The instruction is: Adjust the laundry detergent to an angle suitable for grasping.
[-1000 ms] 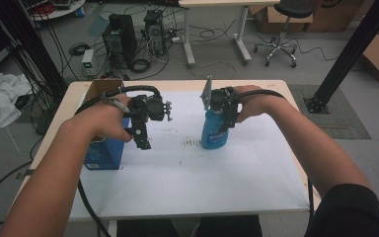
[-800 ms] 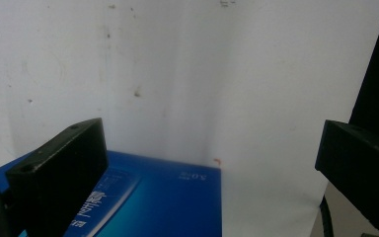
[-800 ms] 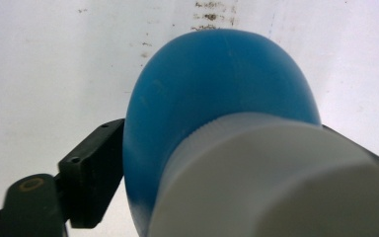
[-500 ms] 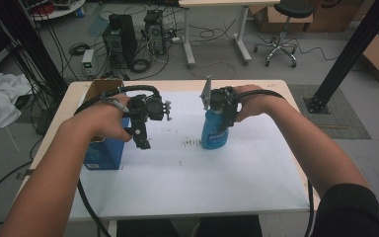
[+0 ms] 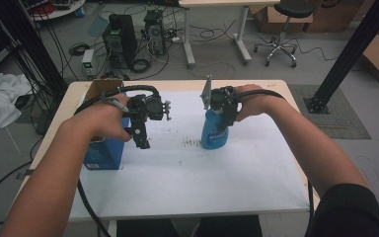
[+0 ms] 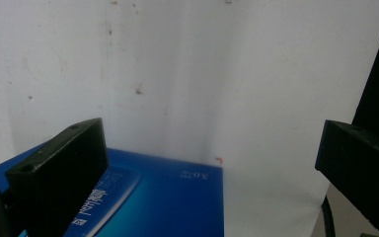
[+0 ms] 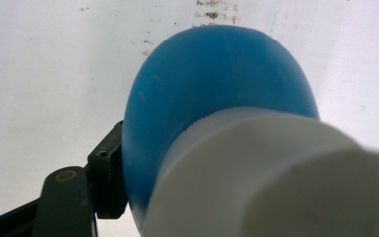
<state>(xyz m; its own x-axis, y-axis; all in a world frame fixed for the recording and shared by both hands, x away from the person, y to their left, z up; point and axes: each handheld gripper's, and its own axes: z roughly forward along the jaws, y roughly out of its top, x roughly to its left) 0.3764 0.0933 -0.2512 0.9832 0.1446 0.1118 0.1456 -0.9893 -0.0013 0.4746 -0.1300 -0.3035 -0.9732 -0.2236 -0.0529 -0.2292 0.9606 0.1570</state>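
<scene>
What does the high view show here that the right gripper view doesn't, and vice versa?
High view: both forearms and the open left gripper by a blue box. Right gripper view: the white cap close up, and one jaw of the right gripper, whose jaws have just been closing, against the side of the blue bottle. Shared: that bottle standing on the white table.

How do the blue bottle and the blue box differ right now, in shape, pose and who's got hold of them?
The blue bottle is rounded with a white cap and stands upright mid-table; the blue box is flat-sided and sits at the table's left edge. The right tongs have just been closing, with the bottle between the jaws; the left tongs hang open beside the box, gripping nothing. Both are blue with printed labels and rest on the white table.
</scene>
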